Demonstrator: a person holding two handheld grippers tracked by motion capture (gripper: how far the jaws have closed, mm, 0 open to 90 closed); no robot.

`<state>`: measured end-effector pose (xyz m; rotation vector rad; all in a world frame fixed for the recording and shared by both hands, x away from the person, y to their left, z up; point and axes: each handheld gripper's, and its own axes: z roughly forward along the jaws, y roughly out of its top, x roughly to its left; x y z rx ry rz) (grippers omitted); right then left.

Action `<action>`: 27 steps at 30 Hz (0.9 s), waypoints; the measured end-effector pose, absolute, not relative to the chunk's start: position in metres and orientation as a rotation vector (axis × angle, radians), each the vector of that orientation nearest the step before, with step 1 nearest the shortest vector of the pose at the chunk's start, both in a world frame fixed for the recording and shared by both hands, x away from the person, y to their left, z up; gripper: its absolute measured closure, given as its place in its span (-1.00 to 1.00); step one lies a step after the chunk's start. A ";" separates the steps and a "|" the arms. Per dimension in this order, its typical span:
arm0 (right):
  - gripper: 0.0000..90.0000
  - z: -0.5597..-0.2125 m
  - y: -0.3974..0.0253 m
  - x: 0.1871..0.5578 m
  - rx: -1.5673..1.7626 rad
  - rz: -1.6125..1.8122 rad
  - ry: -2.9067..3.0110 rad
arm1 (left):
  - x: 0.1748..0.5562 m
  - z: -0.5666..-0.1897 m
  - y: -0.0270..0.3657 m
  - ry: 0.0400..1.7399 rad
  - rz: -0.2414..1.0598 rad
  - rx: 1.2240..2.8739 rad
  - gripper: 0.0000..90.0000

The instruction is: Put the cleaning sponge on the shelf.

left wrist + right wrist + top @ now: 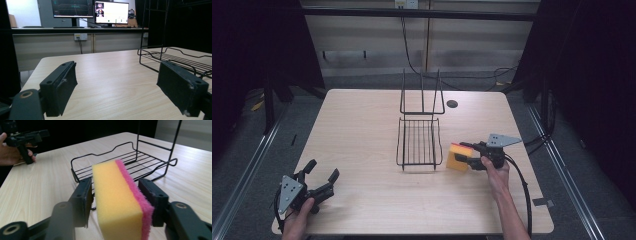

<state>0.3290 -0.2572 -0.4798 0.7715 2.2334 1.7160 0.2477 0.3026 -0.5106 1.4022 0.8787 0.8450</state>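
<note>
A yellow sponge (454, 159) with a pink scouring side is clamped between the jaws of my right gripper (463, 153), just right of the black wire rack (418, 142) at the table's middle. In the right gripper view the sponge (117, 202) stands on edge with its pink layer to the right, and the rack's basket (125, 157) lies straight behind it. My right gripper (116, 192) is shut on the sponge. My left gripper (323, 169) rests open near the front left corner. In its own view the left gripper (117, 82) holds nothing between its jaws.
The rack (175, 58) has a tall upright wire frame at its far end. A dark round grommet (452, 104) sits in the light wood table (362, 125) behind the rack. In the left gripper view, monitors (90, 10) stand on a desk beyond the table. My left gripper (25, 137) appears far left in the right gripper view.
</note>
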 end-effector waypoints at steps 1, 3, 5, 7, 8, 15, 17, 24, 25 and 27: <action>0.05 -0.480 -0.257 0.329 0.771 1.716 2.233 | 0.248 -0.511 0.303 0.877 0.849 1.404 -0.65; 0.11 -0.481 -0.256 0.329 0.763 1.706 2.240 | 0.248 -0.511 0.303 0.877 0.850 1.405 -0.65; 0.19 -0.481 -0.256 0.329 0.755 1.707 2.244 | 0.248 -0.511 0.303 0.877 0.849 1.405 -0.65; 0.25 -0.481 -0.255 0.329 0.750 1.709 2.246 | 0.248 -0.511 0.303 0.876 0.850 1.404 -0.65; 0.26 -0.481 -0.255 0.329 0.743 1.706 2.249 | 0.248 -0.511 0.303 0.879 0.848 1.402 -0.65; 0.30 -0.478 -0.255 0.327 0.736 1.721 2.242 | 0.248 -0.511 0.303 0.877 0.850 1.405 -0.65; 0.30 -0.477 -0.255 0.326 0.733 1.722 2.241 | 0.248 -0.511 0.303 0.877 0.850 1.403 -0.65; 0.31 -0.473 -0.256 0.323 0.740 1.719 2.227 | 0.248 -0.511 0.303 0.876 0.850 1.403 -0.65; 0.31 -0.472 -0.256 0.323 0.735 1.727 2.224 | 0.248 -0.511 0.303 0.877 0.850 1.405 -0.65; 0.31 -0.470 -0.256 0.322 0.734 1.722 2.219 | 0.248 -0.511 0.303 0.877 0.850 1.405 -0.65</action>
